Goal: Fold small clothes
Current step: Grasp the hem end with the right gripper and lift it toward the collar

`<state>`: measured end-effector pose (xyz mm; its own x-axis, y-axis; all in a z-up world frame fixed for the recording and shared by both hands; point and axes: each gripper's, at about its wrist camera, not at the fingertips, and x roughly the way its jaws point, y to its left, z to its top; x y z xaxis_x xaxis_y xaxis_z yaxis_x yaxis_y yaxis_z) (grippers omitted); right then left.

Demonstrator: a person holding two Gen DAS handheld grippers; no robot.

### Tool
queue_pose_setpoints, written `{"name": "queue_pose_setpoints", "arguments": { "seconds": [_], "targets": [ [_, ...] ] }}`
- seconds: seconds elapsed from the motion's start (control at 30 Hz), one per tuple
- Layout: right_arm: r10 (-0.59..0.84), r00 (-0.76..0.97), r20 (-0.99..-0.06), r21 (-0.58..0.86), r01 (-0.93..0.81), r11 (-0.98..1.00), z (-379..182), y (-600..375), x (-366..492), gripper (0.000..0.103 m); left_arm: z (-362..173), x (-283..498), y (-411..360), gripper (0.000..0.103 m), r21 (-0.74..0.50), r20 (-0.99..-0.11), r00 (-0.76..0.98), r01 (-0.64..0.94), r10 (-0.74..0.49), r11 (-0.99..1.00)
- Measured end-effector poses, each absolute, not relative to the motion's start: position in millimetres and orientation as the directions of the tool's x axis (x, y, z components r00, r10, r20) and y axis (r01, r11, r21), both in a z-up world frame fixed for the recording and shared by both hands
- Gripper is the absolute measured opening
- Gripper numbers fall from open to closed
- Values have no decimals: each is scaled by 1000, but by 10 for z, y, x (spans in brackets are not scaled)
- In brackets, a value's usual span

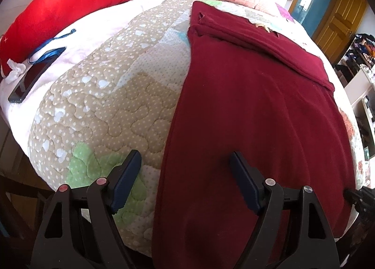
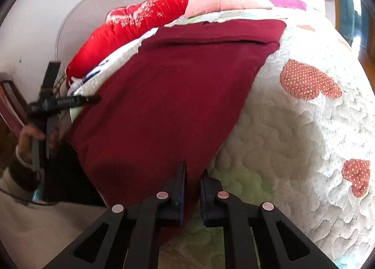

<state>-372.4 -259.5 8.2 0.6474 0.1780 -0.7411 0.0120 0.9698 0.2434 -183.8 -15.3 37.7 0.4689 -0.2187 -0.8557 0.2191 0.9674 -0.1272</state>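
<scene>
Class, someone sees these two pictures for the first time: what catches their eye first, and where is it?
The dark red garment spread flat on the quilted bedspread dominates both views. Behind it a bright red quilt lies along the bed's far edge. The right claw pinches the garment's near edge, while the left claw hangs open over it.

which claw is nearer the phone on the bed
Left. The left claw hovers open over the dark red garment, with the phone up-left on the quilt. The right claw pinches the garment's opposite edge, farther away.
</scene>
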Motion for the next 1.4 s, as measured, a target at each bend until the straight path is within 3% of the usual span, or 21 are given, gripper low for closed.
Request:
{"name": "queue_pose_setpoints", "arguments": {
  "seconds": [0.23,0.3,0.33,0.37,0.7,1.23,1.3,1.33,1.37,1.4],
  "targets": [
    [186,639,-746,214,-34,976,216,-2617,-3810,12,340,-1868,-104,78,-123,-861,462,217,-213,968],
    [237,626,-743,285,-23,958,159,-2696,-3840,31,342,-1923,-79,78,-126,-860,462,221,-218,967],
    [262,615,-744,315,-23,949,138,-2704,-3846,52,343,-1949,-67,78,-130,-860,459,225,-223,966],
    [297,611,-734,352,-31,935,122,-2713,-3873,59,339,-1979,-54,78,-134,-861,453,231,-229,964],
    [454,621,-639,499,-114,859,-13,-2600,-3869,63,282,-2058,-27,80,-145,-876,417,256,-245,956],
    [469,654,-594,517,-137,845,-28,-2539,-3782,72,272,-2173,-58,82,-195,-890,353,278,-288,941],
    [479,661,-578,530,-142,836,-44,-2540,-3756,71,269,-2217,-82,70,-173,-888,363,302,-281,938],
    [484,664,-570,535,-147,832,-51,-2537,-3740,65,270,-2217,-81,67,-163,-888,369,306,-275,938],
    [495,663,-562,541,-158,826,-64,-2522,-3703,54,276,-2222,-62,58,-161,-886,374,303,-273,939],
    [502,661,-557,548,-161,821,-88,-2512,-3667,48,290,-2217,-35,39,-167,-885,375,295,-275,941]
  ]
}}
